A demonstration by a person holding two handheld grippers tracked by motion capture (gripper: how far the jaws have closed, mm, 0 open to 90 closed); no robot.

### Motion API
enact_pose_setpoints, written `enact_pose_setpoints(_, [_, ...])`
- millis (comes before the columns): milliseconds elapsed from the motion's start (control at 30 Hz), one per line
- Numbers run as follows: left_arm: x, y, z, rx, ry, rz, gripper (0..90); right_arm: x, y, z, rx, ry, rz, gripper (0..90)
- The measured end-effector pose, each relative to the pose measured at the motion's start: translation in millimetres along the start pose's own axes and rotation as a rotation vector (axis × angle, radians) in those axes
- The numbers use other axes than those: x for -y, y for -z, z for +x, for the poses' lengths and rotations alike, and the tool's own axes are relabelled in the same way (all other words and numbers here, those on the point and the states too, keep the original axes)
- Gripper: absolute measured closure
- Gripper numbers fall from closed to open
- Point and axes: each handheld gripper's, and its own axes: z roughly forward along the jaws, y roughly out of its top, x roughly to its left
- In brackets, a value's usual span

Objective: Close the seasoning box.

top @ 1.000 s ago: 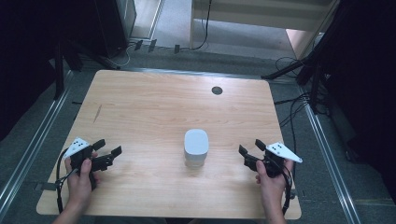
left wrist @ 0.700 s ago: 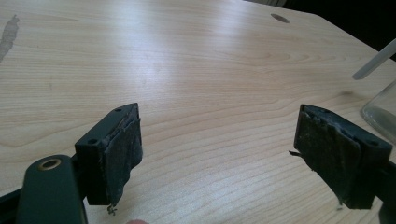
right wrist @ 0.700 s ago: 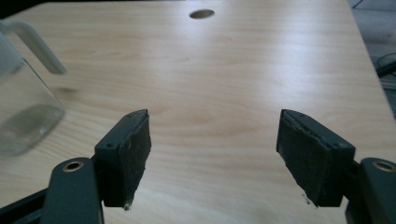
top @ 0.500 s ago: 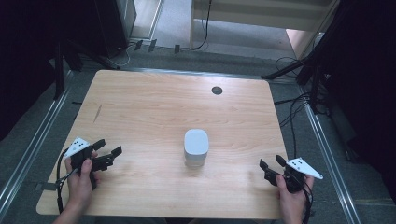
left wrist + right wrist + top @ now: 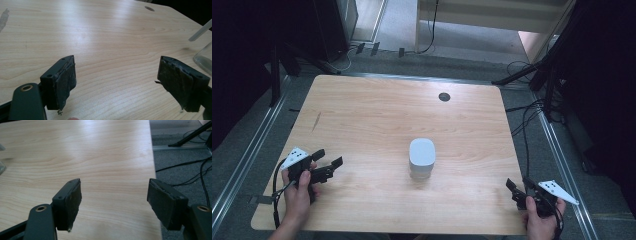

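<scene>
Over bare wood, both tongs (image 5: 328, 159) (image 5: 518, 186) gape wide, empty.

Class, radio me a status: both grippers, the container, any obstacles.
Left hand-held gripper open, empty. Right hand-held gripper open at table edge. White-lidded container upright, untouched, mid-table. Nothing between.

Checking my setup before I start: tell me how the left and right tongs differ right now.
The left tongs sit over the wooden table, well inside its left edge; the right tongs sit at its front right corner, partly over the floor. The left tongs lie nearer the white-lidded jar than the right tongs. Both are open and hold nothing.
</scene>
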Motion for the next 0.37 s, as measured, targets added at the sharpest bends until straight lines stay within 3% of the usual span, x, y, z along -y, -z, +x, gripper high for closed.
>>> enact_pose_setpoints(167, [-0.3, -0.7, -0.3, -0.002, -0.007, 0.006, 15.0, 1.2, 4.8, -9.2, -0.004, -0.052, -0.019, 29.6])
enact_pose_setpoints(367, [-0.5, -1.0, 0.1, -0.007, -0.002, 0.007, 15.0, 1.4, 3.6, -3.9, 0.003, -0.030, -0.019, 31.1])
